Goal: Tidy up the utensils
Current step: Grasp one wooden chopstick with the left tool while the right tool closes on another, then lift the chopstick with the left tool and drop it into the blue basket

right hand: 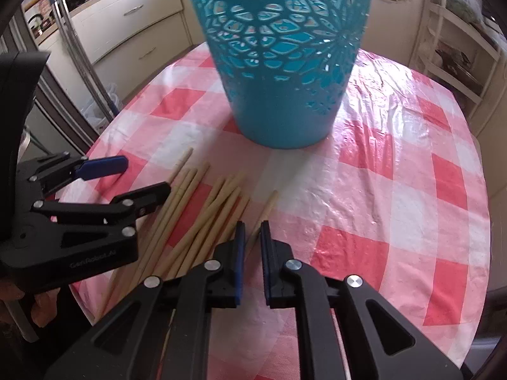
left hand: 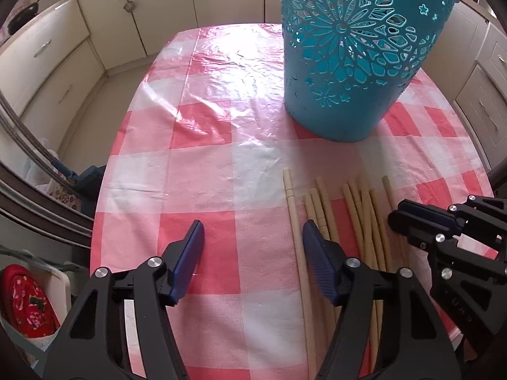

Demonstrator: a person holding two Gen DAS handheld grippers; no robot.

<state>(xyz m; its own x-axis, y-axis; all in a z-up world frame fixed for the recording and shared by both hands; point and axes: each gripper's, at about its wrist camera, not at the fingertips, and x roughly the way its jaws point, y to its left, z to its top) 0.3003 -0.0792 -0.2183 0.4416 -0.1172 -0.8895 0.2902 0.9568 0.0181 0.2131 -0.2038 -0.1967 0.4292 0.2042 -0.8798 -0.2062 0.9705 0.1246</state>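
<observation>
Right wrist view: right gripper jaws nearly closed on one chopstick. Left gripper half open, empty. Chopsticks lie near table's front edge, before teal basket.

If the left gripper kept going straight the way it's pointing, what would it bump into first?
Probably the checked tablecloth: the left gripper has bare cloth between its fingers, and the chopsticks lie just to one side.

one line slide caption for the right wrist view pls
Right hand-held gripper nearly shut around one pale wooden chopstick, near an upright teal perforated plastic basket.
</observation>
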